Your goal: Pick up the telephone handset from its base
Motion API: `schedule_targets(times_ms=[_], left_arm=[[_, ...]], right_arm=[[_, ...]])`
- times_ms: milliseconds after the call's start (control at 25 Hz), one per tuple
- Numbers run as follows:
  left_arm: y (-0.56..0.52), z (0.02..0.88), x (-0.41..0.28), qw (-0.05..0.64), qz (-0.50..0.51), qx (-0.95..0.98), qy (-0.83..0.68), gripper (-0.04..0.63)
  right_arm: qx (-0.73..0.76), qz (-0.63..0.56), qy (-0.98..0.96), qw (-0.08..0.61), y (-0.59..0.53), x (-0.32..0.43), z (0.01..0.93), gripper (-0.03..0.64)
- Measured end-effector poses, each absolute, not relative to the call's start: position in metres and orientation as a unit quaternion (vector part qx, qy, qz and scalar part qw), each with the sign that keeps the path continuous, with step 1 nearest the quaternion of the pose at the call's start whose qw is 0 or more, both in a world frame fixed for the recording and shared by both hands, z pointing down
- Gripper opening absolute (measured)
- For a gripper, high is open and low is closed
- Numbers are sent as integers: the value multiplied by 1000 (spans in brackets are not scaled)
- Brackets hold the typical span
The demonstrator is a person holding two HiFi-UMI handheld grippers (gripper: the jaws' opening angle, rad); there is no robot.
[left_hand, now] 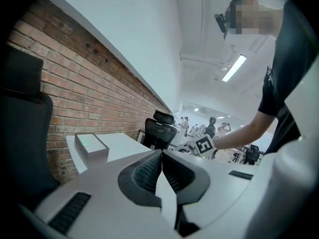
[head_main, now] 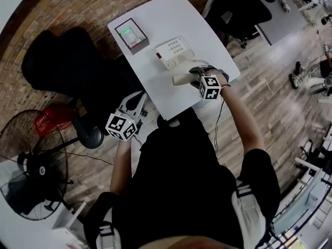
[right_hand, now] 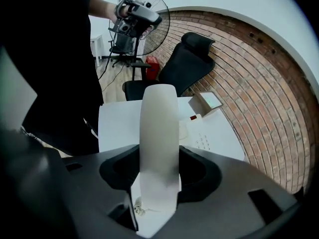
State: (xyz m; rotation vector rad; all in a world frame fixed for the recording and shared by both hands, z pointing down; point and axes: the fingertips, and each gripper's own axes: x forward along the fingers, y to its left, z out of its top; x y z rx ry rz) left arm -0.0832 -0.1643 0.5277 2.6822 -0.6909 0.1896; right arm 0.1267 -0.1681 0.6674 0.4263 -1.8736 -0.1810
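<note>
The white telephone base with its keypad sits near the middle of the white table. The cream handset is off the base, on the near side of it, and my right gripper is shut on it. In the right gripper view the handset stands up between the two jaws, with the base on the table below. My left gripper hangs beside the table's near left edge, away from the phone. Its jaws meet with nothing between them.
A small box with a green-lit top stands at the table's far left corner. A black office chair is left of the table. A floor fan and a red object are on the wooden floor.
</note>
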Motion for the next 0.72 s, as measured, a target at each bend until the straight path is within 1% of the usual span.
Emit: schedule_targets(times_ms=[480,720], left_arm=[[-132,530,-79,166,82,965,-184,19],[-122,535,-75,168,83,968,-166,20]], right_arm=[[311,-20,-795,521,-104,127,661,206],[381,4,-792,477,-88,127,650,206]])
